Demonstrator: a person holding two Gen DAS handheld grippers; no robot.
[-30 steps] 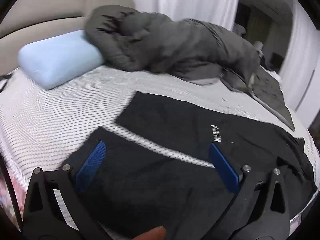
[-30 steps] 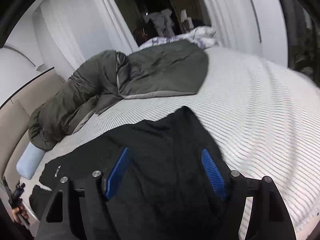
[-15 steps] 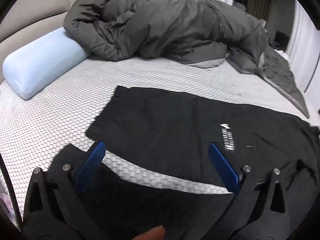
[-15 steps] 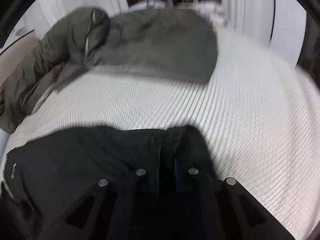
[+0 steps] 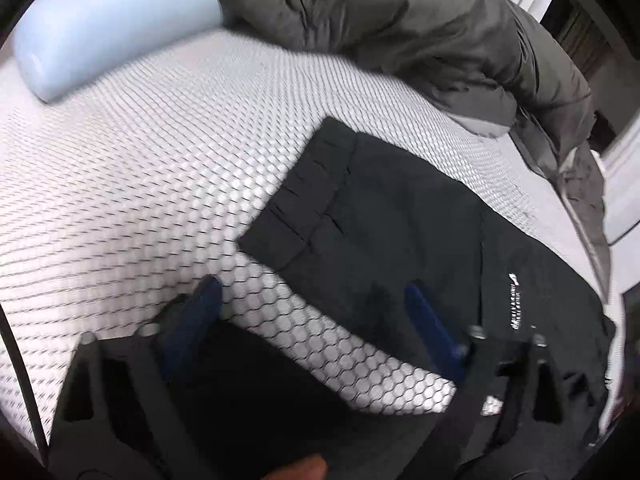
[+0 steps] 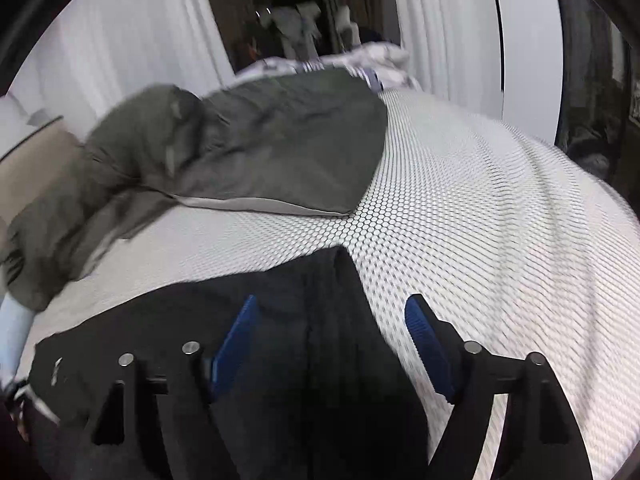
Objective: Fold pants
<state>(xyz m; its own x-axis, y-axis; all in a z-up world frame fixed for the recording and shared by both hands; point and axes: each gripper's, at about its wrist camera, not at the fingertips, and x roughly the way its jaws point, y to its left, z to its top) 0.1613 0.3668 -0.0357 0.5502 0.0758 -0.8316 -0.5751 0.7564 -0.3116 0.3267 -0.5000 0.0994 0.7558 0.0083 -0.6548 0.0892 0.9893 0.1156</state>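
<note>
We hold both grippers unclenched above the black pants (image 5: 400,220) spread flat on the honeycomb-patterned bed (image 5: 140,160), left gripper (image 5: 316,320) just narrowing, right gripper (image 6: 332,340) just reopened, neither gripping fabric.

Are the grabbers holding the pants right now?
No. Both the left gripper and right gripper hang open over the pants, holding nothing.

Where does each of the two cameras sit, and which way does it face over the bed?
Left wrist: on the left tongs, angled down at the black pants and blue pillow; a fingertip shows.
Right wrist: on the right tongs, looking across the pants toward white curtains; only open tongs show.
Shared: pants, grey duvet, honeycomb sheet.
</note>
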